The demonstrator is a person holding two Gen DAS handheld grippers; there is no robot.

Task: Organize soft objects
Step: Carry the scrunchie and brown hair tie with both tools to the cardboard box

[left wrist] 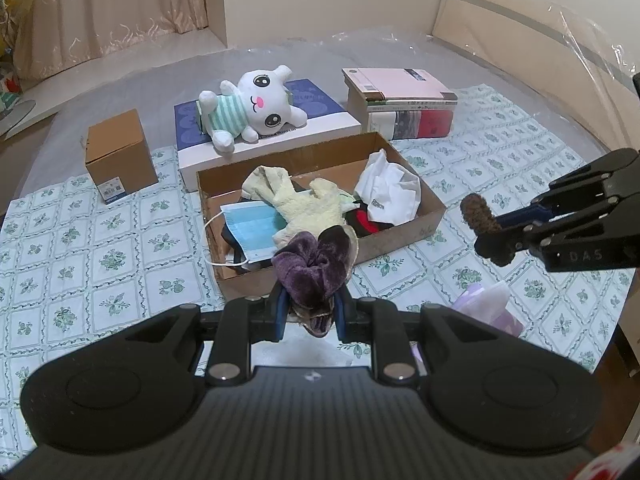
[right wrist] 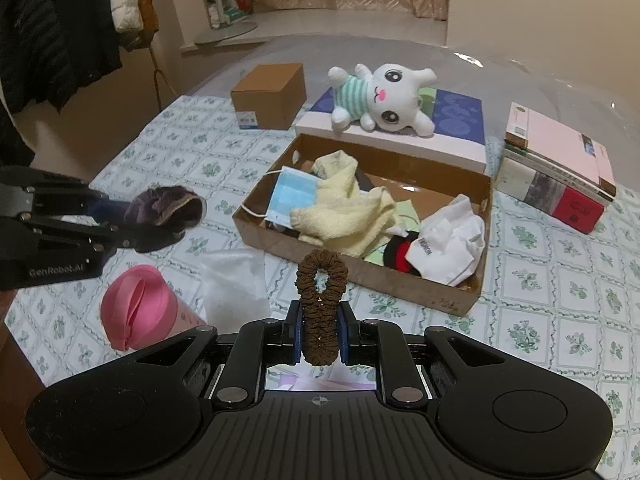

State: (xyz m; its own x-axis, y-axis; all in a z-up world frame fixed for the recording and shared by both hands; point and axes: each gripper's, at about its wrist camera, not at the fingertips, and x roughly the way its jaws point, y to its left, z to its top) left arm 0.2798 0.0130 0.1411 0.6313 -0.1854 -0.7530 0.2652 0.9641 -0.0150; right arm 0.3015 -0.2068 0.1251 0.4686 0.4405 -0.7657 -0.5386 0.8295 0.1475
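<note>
Purple scrunchie (left wrist: pixel 314 268) pinched in left gripper (left wrist: pixel 310 312), jaws closed on it, held above cardboard box (left wrist: pixel 400 236) near edge, prob. for dropping in. Right gripper (right wrist: pixel 320 332) clamps brown scrunchie (right wrist: pixel 320 304), waiting beside box w/ other soft stuff.

Home bedroom: curtains (left wrist: pixel 112 4), hanging coats (right wrist: pixel 60 20), plush toy (left wrist: pixel 252 108).

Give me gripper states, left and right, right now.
Left gripper: closed on the purple scrunchie.
Right gripper: closed on the brown scrunchie.
</note>
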